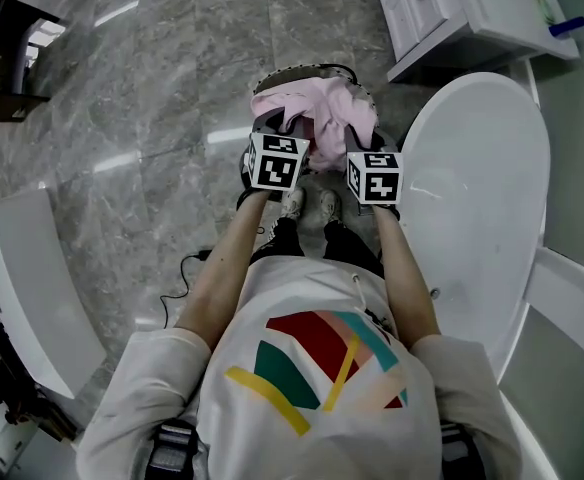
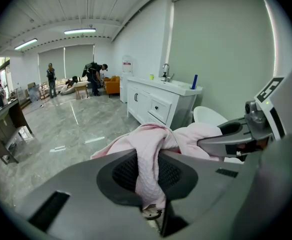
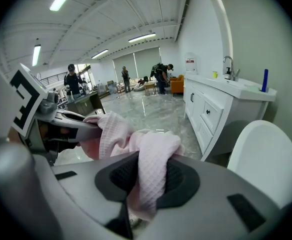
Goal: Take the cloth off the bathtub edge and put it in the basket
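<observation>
Looking steeply down past a striped T-shirt and two bare forearms. Held side by side above a round basket (image 1: 307, 72) on grey marble floor (image 1: 142, 98): left claw (image 2: 147, 156) and right claw (image 3: 148, 166), each narrowed and clamped on a fold of the same pink waffle-weave cloth (image 1: 324, 118). Bunched between the two claws, hanging over the basket's opening and hiding most of its rim. Just right of the basket, a white bathtub (image 1: 477, 198). Past that, a white vanity cabinet (image 1: 422, 13) with a tap. Far back in the room, several people standing.
</observation>
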A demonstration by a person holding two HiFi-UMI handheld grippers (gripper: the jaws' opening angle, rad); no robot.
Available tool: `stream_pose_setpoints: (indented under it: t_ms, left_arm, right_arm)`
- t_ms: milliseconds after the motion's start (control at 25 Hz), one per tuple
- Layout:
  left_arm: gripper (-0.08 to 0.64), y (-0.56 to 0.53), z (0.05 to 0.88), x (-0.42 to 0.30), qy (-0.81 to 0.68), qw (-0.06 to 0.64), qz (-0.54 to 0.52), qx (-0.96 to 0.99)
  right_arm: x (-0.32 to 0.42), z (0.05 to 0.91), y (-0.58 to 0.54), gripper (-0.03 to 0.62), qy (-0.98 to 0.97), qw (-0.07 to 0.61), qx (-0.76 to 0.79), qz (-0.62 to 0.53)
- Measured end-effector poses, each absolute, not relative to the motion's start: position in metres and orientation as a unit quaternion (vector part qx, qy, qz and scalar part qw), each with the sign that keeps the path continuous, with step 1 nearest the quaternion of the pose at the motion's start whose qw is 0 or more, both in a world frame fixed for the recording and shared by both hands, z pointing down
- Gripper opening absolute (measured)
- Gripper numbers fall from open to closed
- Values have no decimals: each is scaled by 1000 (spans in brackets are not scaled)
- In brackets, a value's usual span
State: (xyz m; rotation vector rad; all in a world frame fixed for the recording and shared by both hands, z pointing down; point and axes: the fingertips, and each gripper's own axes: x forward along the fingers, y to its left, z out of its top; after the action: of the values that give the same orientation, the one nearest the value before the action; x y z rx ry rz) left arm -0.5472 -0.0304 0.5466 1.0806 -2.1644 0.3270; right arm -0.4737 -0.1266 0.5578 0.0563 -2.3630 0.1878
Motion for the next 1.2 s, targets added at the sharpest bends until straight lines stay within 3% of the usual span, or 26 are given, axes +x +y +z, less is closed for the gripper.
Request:
stream_pose_setpoints:
  t_ms: [80,160,200,840,1040,1200]
  left_arm:
    - [64,-34,546,-551,-832,342,125,418]
    - [129,-34,547,-556,-835,346,119,411]
    - [138,-33,547,-558,-837,345,117,407]
    - [153,-25,533,-558,-849,327,106,401]
    - [117,-37,490,-569,-867,280,81,404]
    - [51,-48,420,-588,-890,201,66,405]
  right_arm:
    - [-479,557,-130,98,-925,364,36,102]
    - [-485,555,-134,243,-927,350,55,120]
    - [-487,553,-136,264,-929,345,63,119]
    - [-485,544,-131,265,-930,351,63,86]
    - [-502,515,-140,217,-942,319,69,82]
    - [-528,437,-159,52,-966,232,99,60]
